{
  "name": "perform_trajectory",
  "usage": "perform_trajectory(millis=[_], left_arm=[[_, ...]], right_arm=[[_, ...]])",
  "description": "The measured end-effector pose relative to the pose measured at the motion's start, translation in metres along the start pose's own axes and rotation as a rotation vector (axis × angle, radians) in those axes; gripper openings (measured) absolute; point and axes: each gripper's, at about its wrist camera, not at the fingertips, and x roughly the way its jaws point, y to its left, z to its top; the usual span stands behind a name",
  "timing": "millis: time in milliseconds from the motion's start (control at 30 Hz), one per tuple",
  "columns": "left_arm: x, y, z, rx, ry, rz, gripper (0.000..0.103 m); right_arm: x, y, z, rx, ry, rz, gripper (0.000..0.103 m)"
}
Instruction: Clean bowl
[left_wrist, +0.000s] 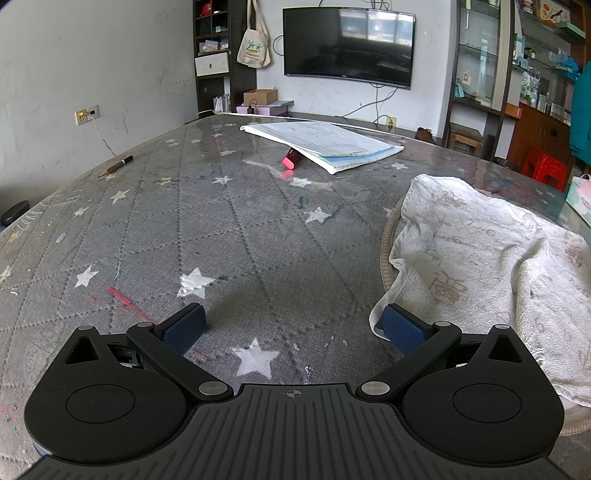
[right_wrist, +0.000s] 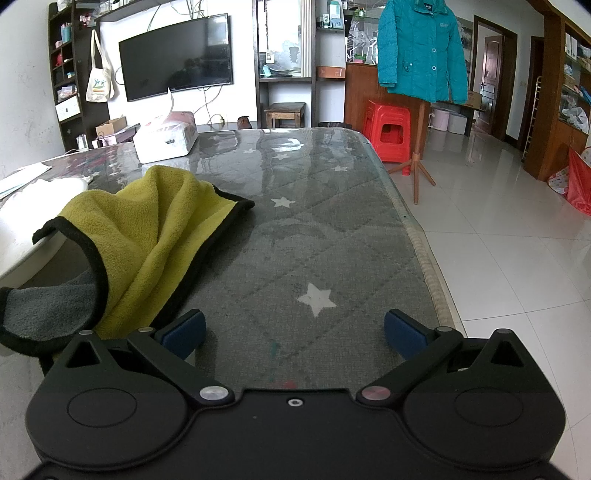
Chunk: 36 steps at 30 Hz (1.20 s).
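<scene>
Low over a star-patterned table (left_wrist: 258, 229), the left gripper (left_wrist: 291, 328) hovers with its jaws spread wide and nothing between them; its right blue pad (left_wrist: 400, 330) sits just at the hem of a white towel (left_wrist: 480, 266). That towel drapes over the bowl (left_wrist: 386, 236), of which only a pale rim shows at the near right of the left wrist view. Farther off lie one stack of papers (left_wrist: 325, 146) resting on a red marker (left_wrist: 291, 159), and one pencil (left_wrist: 116, 167) at the far left edge.

Only the right wrist view shows the right gripper (right_wrist: 294, 332), equally wide and empty, above bare tablecloth. Just beside its left pad (right_wrist: 184, 334) lies one yellow-and-grey cloth (right_wrist: 155, 229) with black trim, its edge thrown over the white rim of the bowl (right_wrist: 14, 229) at the left. Beyond stand one tissue pack (right_wrist: 166, 138), a red stool (right_wrist: 388, 131) and a teal jacket (right_wrist: 421, 48) on a stand. Both views share one wall television (left_wrist: 349, 46) and one tote bag (left_wrist: 254, 48).
</scene>
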Motion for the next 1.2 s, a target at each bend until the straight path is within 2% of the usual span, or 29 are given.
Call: perform_trajectory(millis=[300, 500, 733, 1067, 1200], left_arm=[[-0.001, 0.001, 0.0, -0.003, -0.003, 0.004, 0.103], [-0.005, 0.001, 0.0, -0.002, -0.009, 0.04, 0.103], [-0.025, -0.009, 0.002, 0.041, -0.027, 0.076, 0.103], [-0.056, -0.026, -0.005, 0.088, 0.02, 0.101, 0.103], [-0.073, -0.03, -0.011, 0.101, 0.006, 0.119, 0.103]], right_arm=[[0.0, 0.0, 0.0, 0.0, 0.0, 0.0, 0.103], [0.0, 0.0, 0.0, 0.0, 0.0, 0.0, 0.103], [0.0, 0.0, 0.0, 0.0, 0.0, 0.0, 0.103], [0.0, 0.0, 0.0, 0.0, 0.0, 0.0, 0.103], [0.0, 0.0, 0.0, 0.0, 0.0, 0.0, 0.103]])
